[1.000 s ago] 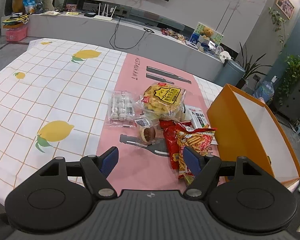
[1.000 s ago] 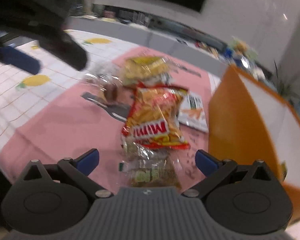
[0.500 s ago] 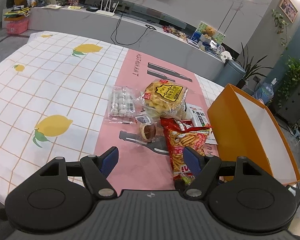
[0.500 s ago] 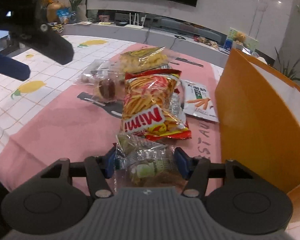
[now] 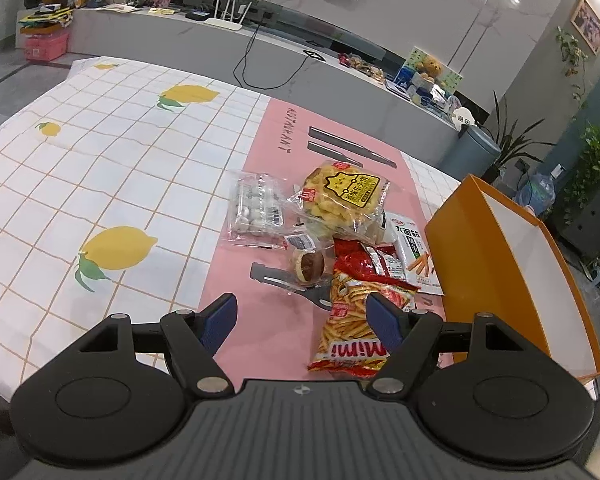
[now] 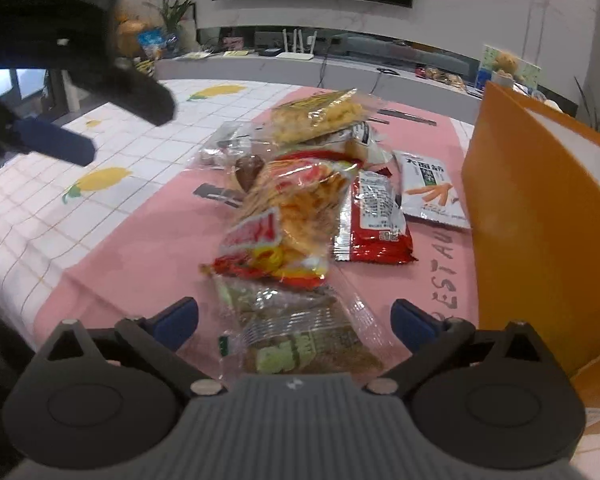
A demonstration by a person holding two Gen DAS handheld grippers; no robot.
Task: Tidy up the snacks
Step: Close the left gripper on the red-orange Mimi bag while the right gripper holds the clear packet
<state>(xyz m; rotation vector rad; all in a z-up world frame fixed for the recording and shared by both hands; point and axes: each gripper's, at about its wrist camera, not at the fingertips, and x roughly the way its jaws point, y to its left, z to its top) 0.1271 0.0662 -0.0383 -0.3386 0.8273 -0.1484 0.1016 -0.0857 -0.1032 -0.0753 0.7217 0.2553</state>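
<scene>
Pink cloth runs down the middle of the table (image 5: 256, 184), with a white lemon-print cloth (image 5: 112, 184) on its left side. The snacks lie in a loose heap on the pink strip, just beside an orange box (image 5: 472, 264) that stands open at the right edge of the table.

At the far end of the heap sit a clear pack of white candies (image 5: 256, 210) and a bag of yellow puffs (image 5: 342, 200). A small wrapped cake (image 5: 308, 265) lies in front of them. A red packet (image 5: 374, 264) and a white packet with carrot sticks printed on it (image 5: 414, 254) lie close to the box wall. A red and yellow bag of stick crisps (image 5: 354, 320) is nearest the camera; in the right wrist view it looks blurred and tilted.

The left gripper (image 5: 302, 316) hangs above the table with its jaws wide apart and nothing between the blue pads; the crisp bag lies on the cloth below the right pad.

The right gripper (image 6: 296, 316) is low over the near end of the heap. Its jaws are opening, spread wide, and a clear packet with a green label (image 6: 296, 332) lies between them, clear of both pads (image 6: 414, 320). The crisp bag rests against the far end of that packet
</scene>
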